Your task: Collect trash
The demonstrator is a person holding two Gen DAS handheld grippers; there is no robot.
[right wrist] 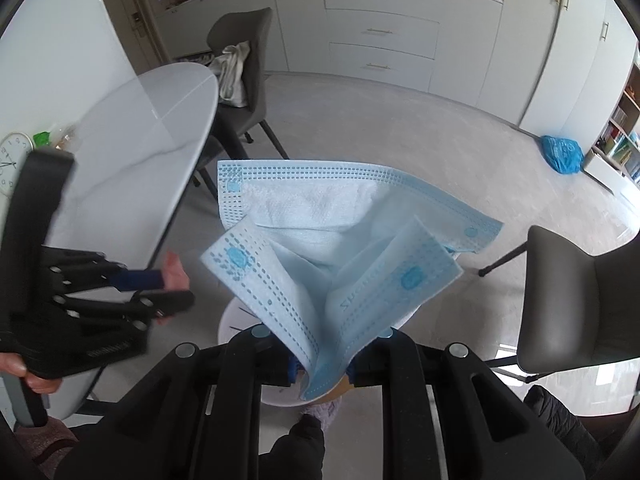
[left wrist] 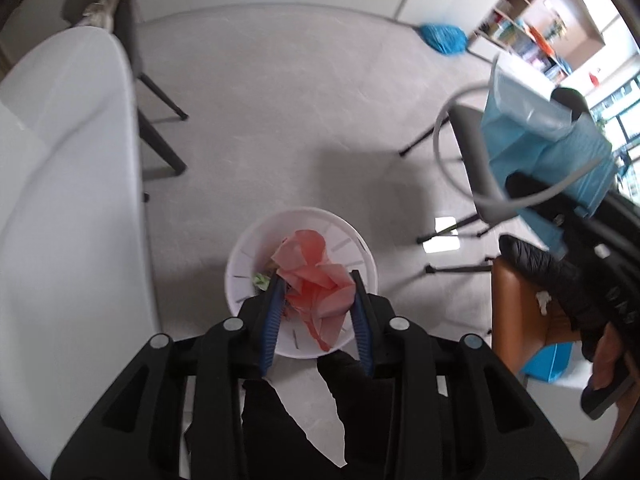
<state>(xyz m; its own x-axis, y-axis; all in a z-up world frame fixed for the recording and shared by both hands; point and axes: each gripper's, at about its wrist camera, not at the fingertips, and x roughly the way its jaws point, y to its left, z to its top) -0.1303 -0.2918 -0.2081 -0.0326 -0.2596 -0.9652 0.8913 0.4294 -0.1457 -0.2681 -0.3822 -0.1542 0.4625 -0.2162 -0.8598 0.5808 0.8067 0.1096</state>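
I am holding a crumpled pink paper (left wrist: 316, 280) in my left gripper (left wrist: 316, 276) fingers over the white bin (left wrist: 248, 248); my right gripper (right wrist: 322, 372) is pinching a blue face mask (right wrist: 340, 248). Next I should be releasing both into the bin.

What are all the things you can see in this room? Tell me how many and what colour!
Bin: one, white, on the floor under the left gripper.
Paper: one crumpled piece, pink, between the left gripper's fingers above the bin.
Face mask: one, light blue, pinched in the right gripper.
Table: one, white, round-edged, left side of the room.
Chairs: at least three, dark grey, around the table.
Plastic bag: one, blue, on the floor by the shelves.
Clock: one, white, at the far left edge.
Drawers: three, pale grey, along the back wall.
Left gripper: one, black with blue pads, holding the paper.
Right gripper: one, black, holding the face mask.
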